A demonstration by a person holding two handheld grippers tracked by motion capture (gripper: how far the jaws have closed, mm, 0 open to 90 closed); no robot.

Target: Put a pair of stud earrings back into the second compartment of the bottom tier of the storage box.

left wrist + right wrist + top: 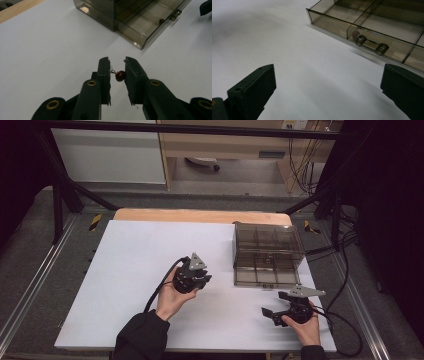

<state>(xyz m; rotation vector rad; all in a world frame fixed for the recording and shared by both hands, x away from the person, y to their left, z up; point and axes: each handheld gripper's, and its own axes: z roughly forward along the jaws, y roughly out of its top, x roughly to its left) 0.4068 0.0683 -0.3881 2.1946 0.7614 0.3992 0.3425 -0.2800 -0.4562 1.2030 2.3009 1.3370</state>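
Observation:
A small dark red bead (pixel 120 75) with a metal hook sits between the jaws of my left gripper (pixel 117 60). The jaws are nearly closed on it, the hook against one pad and the bead against the other. From above, this left gripper (pixel 205 279) is held over the middle of the white mat (pixel 135 270). A smoky clear compartment box (pixel 267 252) lies to its right, and one compartment holds a second bead (pixel 161 20). My right gripper (pixel 274 304) is open wide in front of the box, facing its front wall (pixel 329 23) and metal latch (pixel 370 45).
The white mat covers a wooden table whose bare edge (pixel 200 215) shows at the back. Black frame bars and cables (pixel 345 270) run along the right side. Open mat lies left of the box.

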